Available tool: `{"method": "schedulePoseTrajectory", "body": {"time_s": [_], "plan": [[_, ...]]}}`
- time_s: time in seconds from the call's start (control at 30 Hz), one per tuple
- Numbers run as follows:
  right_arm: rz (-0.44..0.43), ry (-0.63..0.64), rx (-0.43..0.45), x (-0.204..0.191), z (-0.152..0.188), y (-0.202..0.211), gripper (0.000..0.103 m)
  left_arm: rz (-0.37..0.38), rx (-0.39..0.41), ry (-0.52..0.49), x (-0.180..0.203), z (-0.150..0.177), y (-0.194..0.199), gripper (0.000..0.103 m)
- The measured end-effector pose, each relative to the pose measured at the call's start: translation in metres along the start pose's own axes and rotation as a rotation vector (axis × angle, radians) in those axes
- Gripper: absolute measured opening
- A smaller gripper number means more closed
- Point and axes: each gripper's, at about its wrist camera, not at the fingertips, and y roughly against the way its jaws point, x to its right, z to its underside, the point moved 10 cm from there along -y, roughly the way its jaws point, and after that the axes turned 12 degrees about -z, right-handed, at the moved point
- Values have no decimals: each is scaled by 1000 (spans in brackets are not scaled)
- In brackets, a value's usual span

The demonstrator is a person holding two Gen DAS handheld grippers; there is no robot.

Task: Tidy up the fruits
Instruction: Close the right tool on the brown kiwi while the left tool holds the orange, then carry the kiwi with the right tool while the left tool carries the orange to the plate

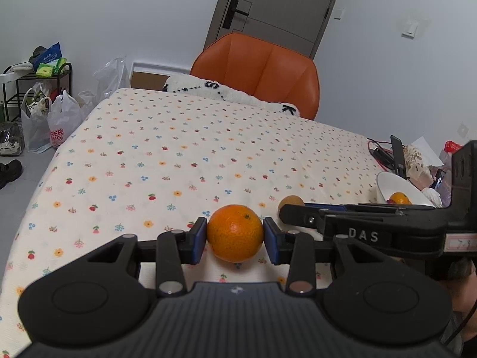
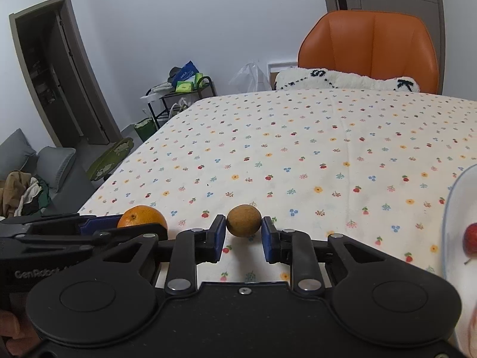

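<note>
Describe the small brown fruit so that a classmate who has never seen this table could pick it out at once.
Start at the table with the flowered cloth and come to its near edge. Between the right gripper pads sits the small brown fruit. It is dull, tan and smaller than the glossy orange to its left.

A round orange (image 1: 235,232) sits low in the middle of the left wrist view, on the flowery cloth. Its skin is bright and bumpy, with a small dark dot near the top. A small brown fruit (image 2: 244,220) sits low in the middle of the right wrist view. It is round, dull and a bit rough. A white bowl (image 1: 387,182) is at the right edge of the left wrist view. Inside it lies another small orange (image 1: 400,198). In the right wrist view, a red fruit (image 2: 470,238) shows in the bowl at the far right edge.
</note>
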Motion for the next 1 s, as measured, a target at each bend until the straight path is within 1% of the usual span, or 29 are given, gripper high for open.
{"method": "schedulePoseTrajectory", "body": {"time_s": [0.2,0.47,1.0], "plan": [[13,-3,32,1,-2,23,24,11,17,-7,11,-4,6,39],[32,-21,70,11,0,53,24,40,41,-27,36,-9,15,39],[114,-72,141,45,9,110,24,124,54,-72,92,-7,21,39]]}}
